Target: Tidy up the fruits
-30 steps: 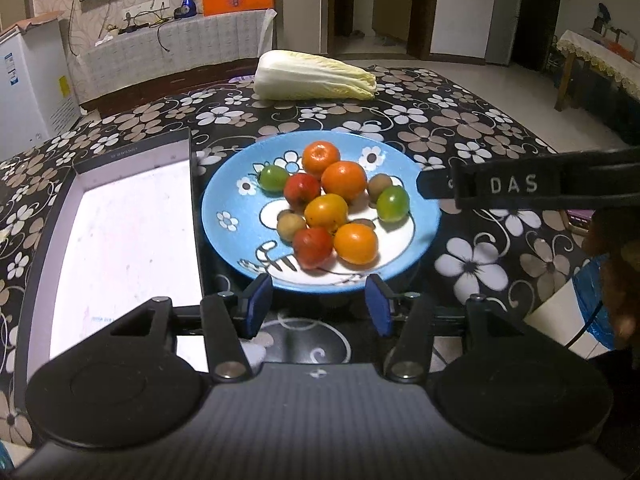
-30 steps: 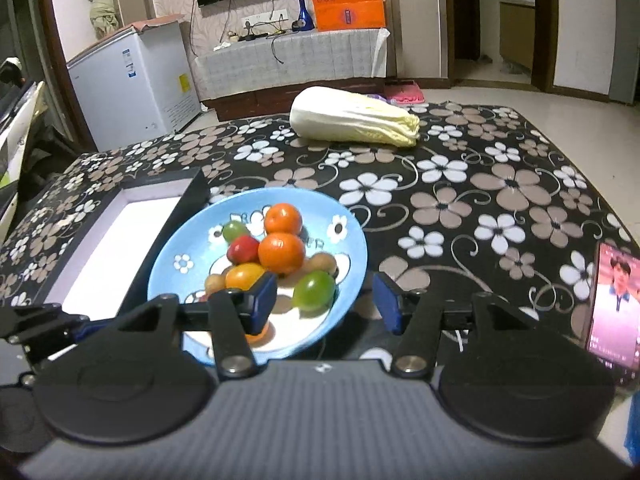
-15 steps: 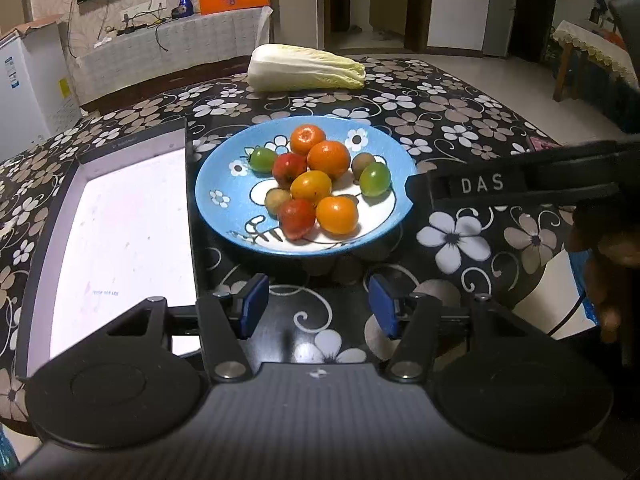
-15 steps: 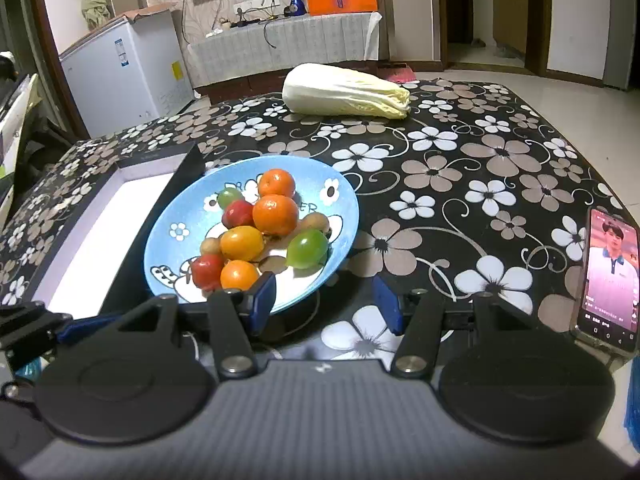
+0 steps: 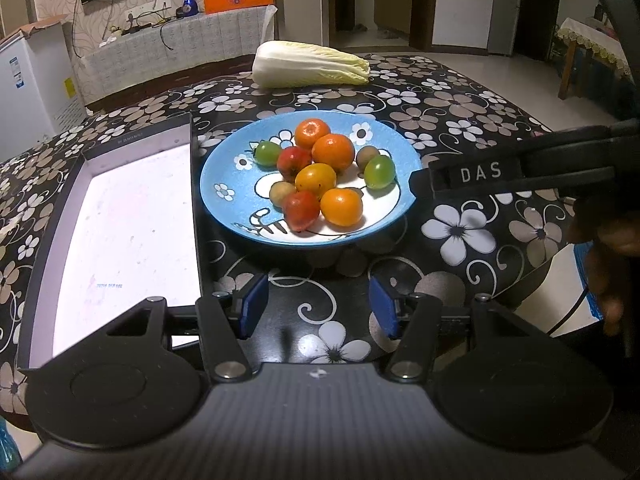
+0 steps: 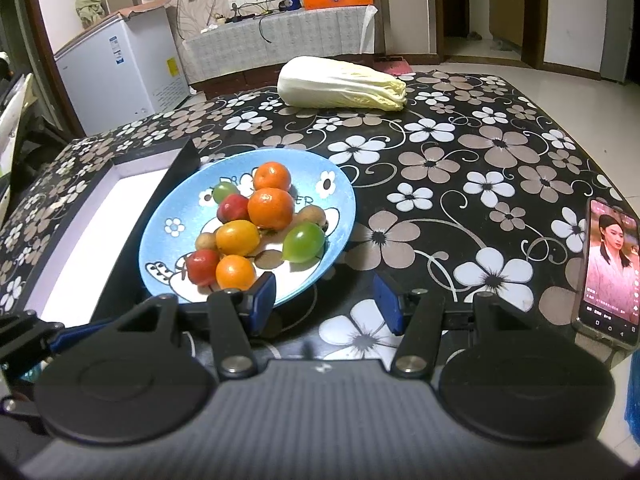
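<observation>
A blue plate (image 5: 224, 168) (image 6: 168, 216) holds several small fruits: orange (image 5: 333, 153) (image 6: 270, 208), red (image 5: 301, 210) (image 6: 203, 267), green (image 5: 379, 171) (image 6: 303, 242), yellow (image 5: 315, 179) and brown ones. A black box with a white inside (image 5: 128, 232) (image 6: 100, 216) lies left of the plate. My left gripper (image 5: 316, 310) is open and empty, above the cloth just in front of the plate. My right gripper (image 6: 325, 304) is open and empty at the plate's near right rim; its finger also shows in the left wrist view (image 5: 516, 172).
A napa cabbage (image 5: 310, 65) (image 6: 342, 84) lies at the table's far side. A lit phone (image 6: 610, 276) lies at the right edge. The table has a black flowered cloth (image 6: 460, 168). A white freezer (image 6: 120, 76) stands beyond the far left corner.
Both grippers have drawn back from the plate toward the near edge. The plate now sits farther ahead in both views. Both stay open and empty.
</observation>
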Action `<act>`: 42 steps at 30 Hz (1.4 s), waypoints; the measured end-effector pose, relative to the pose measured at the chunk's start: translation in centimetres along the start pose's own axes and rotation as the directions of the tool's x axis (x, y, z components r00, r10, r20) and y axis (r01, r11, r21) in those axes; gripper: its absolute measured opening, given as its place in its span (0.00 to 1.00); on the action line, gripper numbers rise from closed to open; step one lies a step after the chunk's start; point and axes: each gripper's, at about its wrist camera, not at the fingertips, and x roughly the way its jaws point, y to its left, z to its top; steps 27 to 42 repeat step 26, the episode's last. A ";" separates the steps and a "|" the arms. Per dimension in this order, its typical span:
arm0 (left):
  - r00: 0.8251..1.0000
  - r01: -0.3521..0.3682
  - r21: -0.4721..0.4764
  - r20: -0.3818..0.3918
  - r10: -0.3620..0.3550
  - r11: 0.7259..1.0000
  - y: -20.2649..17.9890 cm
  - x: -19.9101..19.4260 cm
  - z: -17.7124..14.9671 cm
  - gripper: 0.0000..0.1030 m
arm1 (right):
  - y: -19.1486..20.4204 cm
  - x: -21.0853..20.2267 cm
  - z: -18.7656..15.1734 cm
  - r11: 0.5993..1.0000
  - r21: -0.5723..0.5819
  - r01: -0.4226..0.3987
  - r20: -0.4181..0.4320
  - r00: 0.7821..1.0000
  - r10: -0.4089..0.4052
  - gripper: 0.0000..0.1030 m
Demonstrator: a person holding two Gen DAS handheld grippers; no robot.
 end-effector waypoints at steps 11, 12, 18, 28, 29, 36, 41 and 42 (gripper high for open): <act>1.000 -0.002 0.000 0.000 0.002 1.000 0.0 0.0 0.0 0.60 | 0.1 0.1 0.0 1.000 -0.003 -0.002 0.000 1.000 0.002 0.55; 1.000 -0.002 0.001 0.000 0.002 1.000 0.0 0.1 0.0 0.60 | 0.1 0.1 0.0 1.000 -0.003 -0.002 0.000 1.000 0.002 0.55; 1.000 -0.016 0.018 0.005 0.016 1.000 -0.1 0.3 -0.1 0.60 | 0.1 0.1 0.0 1.000 -0.004 -0.003 0.000 1.000 0.003 0.55; 1.000 -0.015 0.008 0.011 0.015 1.000 0.0 0.3 0.0 0.66 | -0.1 0.0 0.0 1.000 0.003 -0.001 0.000 1.000 0.001 0.55; 1.000 -0.015 0.008 0.011 0.015 1.000 0.0 0.3 0.0 0.66 | -0.1 0.0 0.0 1.000 0.003 -0.001 0.000 1.000 0.001 0.55; 1.000 -0.015 0.008 0.011 0.015 1.000 0.0 0.3 0.0 0.66 | -0.1 0.0 0.0 1.000 0.003 -0.001 0.000 1.000 0.001 0.55; 1.000 -0.015 0.008 0.011 0.015 1.000 0.0 0.3 0.0 0.66 | -0.1 0.0 0.0 1.000 0.003 -0.001 0.000 1.000 0.001 0.55; 1.000 -0.015 0.008 0.011 0.015 1.000 0.0 0.3 0.0 0.66 | -0.1 0.0 0.0 1.000 0.003 -0.001 0.000 1.000 0.001 0.55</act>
